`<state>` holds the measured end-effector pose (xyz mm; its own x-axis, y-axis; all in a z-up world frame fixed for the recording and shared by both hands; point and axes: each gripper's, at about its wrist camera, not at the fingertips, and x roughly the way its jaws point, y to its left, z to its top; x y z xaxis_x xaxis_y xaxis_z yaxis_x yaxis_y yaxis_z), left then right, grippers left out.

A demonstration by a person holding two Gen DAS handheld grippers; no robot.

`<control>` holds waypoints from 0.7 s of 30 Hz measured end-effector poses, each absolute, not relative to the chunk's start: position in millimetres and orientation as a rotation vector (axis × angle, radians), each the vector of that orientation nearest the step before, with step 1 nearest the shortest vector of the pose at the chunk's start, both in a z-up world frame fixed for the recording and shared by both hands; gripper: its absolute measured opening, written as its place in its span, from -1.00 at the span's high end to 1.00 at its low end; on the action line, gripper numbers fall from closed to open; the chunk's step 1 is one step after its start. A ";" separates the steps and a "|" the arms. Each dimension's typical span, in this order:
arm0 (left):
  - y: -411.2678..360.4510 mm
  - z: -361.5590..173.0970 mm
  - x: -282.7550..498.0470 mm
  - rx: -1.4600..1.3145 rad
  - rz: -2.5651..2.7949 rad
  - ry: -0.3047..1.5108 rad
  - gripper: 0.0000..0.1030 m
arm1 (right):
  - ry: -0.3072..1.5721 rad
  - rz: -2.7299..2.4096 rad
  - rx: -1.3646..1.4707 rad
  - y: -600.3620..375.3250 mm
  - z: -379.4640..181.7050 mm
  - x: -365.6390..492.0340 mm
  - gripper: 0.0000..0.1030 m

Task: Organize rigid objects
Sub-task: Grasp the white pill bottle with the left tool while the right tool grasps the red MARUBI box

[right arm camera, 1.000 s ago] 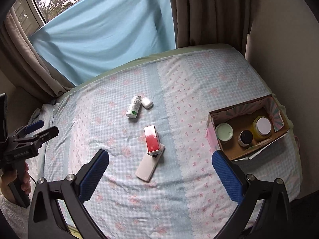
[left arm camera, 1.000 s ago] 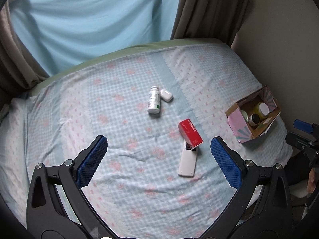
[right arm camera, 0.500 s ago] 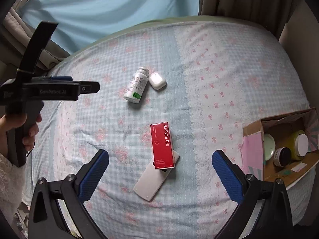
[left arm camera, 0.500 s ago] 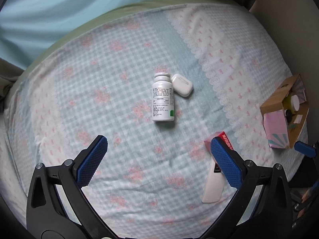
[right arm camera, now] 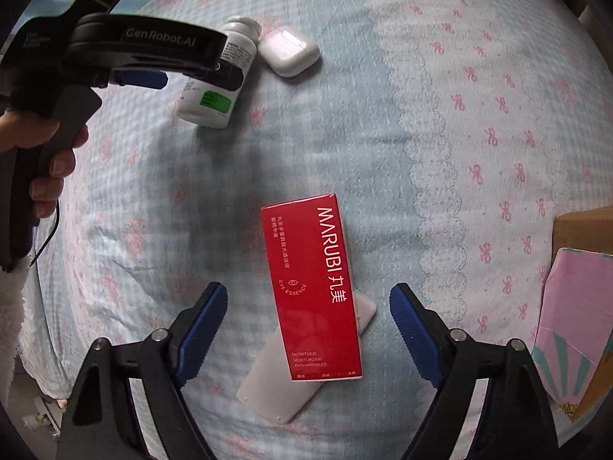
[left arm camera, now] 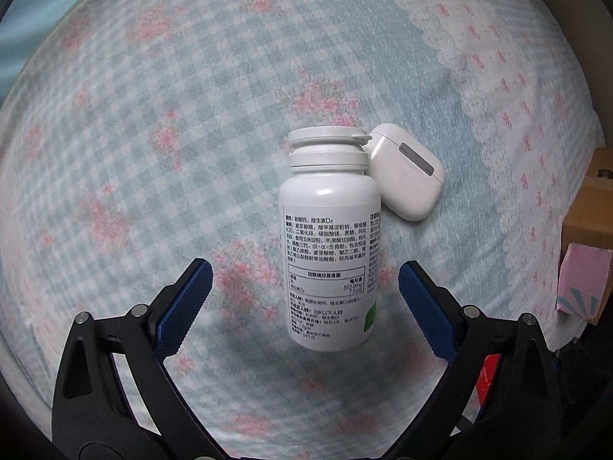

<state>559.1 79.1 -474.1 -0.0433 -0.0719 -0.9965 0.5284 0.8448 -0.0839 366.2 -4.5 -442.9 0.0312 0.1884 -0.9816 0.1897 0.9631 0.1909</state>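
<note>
A white pill bottle (left arm camera: pixel 331 237) lies on the bed, cap pointing away. My left gripper (left arm camera: pixel 304 299) is open, its blue pads on either side of the bottle's lower half, not touching it. A white earbud case (left arm camera: pixel 408 170) lies against the bottle's cap side. In the right wrist view a red MARUBI box (right arm camera: pixel 312 287) lies across a white remote (right arm camera: pixel 285 379). My right gripper (right arm camera: pixel 306 326) is open with the box's lower half between its pads. The left gripper (right arm camera: pixel 153 76) also shows there over the bottle (right arm camera: pixel 218 88), with the case (right arm camera: pixel 289 51) beside it.
The bed has a blue checked sheet with pink flowers (left arm camera: pixel 153 153). A cardboard box with pink patterned sides stands at the right edge, in the left wrist view (left arm camera: pixel 582 268) and in the right wrist view (right arm camera: pixel 578 306). A hand holds the left gripper's handle (right arm camera: pixel 49 168).
Both grippers have come down close to the bed. The left one now straddles the pill bottle, the right one the red box. Both stay open.
</note>
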 end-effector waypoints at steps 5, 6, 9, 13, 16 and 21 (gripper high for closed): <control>67.1 -490.3 566.3 0.388 -0.524 1.562 -0.38 | 1.577 0.000 0.258 4.4 -454.8 371.0 -0.38; 64.4 -492.9 567.0 0.399 -0.525 1.561 -0.30 | 1.582 -0.001 0.245 7.3 -456.8 371.9 -0.27; 57.7 -499.2 568.4 0.414 -0.539 1.554 -0.15 | 1.598 0.001 0.218 11.9 -461.2 374.1 0.04; 42.0 -502.2 569.6 0.443 -0.567 1.541 0.05 | 1.602 -0.015 0.186 15.8 -464.9 375.4 0.22; 30.8 -505.0 568.4 0.473 -0.574 1.520 0.05 | 1.600 -0.016 0.194 15.2 -465.1 375.4 0.23; 20.2 -503.4 563.0 0.477 -0.584 1.497 0.06 | 1.593 -0.012 0.186 11.7 -463.2 374.8 0.24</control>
<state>563.0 20.2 -503.4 -0.0155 -0.0655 -0.9977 0.6275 0.7763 -0.0607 374.8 11.7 -463.2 -0.0188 0.1117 -0.9936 0.1264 0.9860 0.1085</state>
